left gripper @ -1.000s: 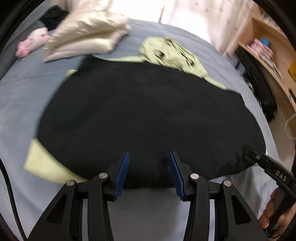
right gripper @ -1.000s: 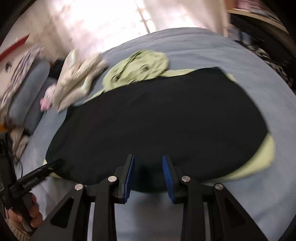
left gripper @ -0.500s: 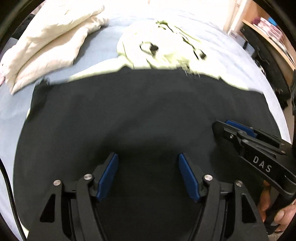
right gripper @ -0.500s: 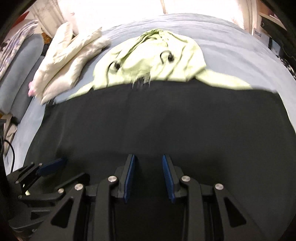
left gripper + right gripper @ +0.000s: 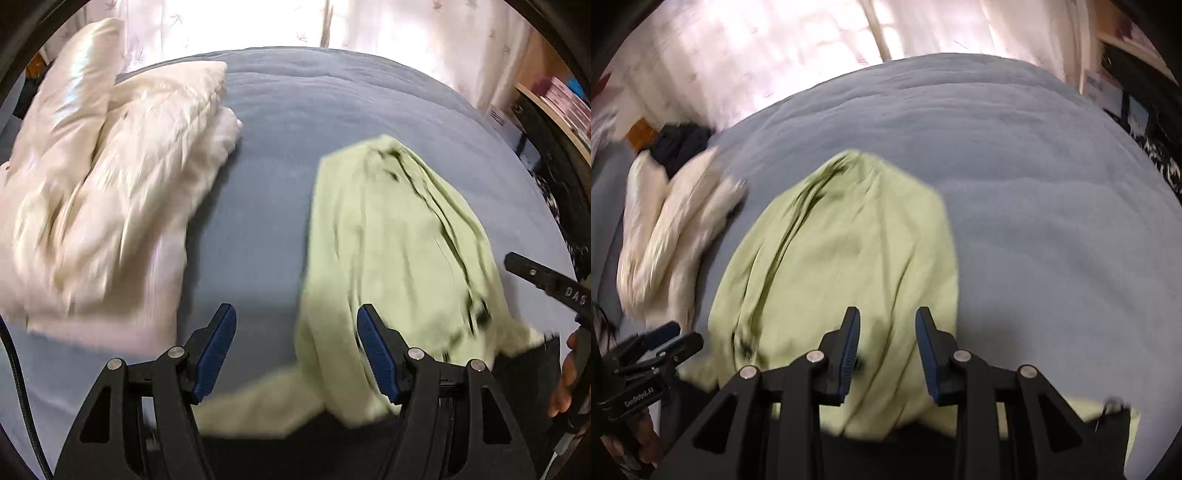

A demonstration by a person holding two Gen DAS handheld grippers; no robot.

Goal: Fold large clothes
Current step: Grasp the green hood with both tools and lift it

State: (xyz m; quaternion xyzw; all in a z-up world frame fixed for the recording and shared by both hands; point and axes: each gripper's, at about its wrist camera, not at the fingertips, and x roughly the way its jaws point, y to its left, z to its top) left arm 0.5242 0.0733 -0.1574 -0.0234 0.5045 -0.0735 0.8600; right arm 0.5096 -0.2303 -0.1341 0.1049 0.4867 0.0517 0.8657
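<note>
Left wrist, green hoodie (image 5: 388, 258) blurred, cropped

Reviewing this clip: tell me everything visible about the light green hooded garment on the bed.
The light green hooded garment is soft, matte cloth, blurred by motion. Its hood lies rumpled with dark folds and dark drawcord ends, pointing toward the far side of the grey-blue bed cover it rests on. One sleeve trails out along its near edge. A black garment covers its lower part. It lies apart from the cream padded jacket. Neither tool grips it.

Left hand-held gripper (image 5: 296, 349) jaws apart, right hand-held gripper (image 5: 887, 349) narrower, empty
</note>
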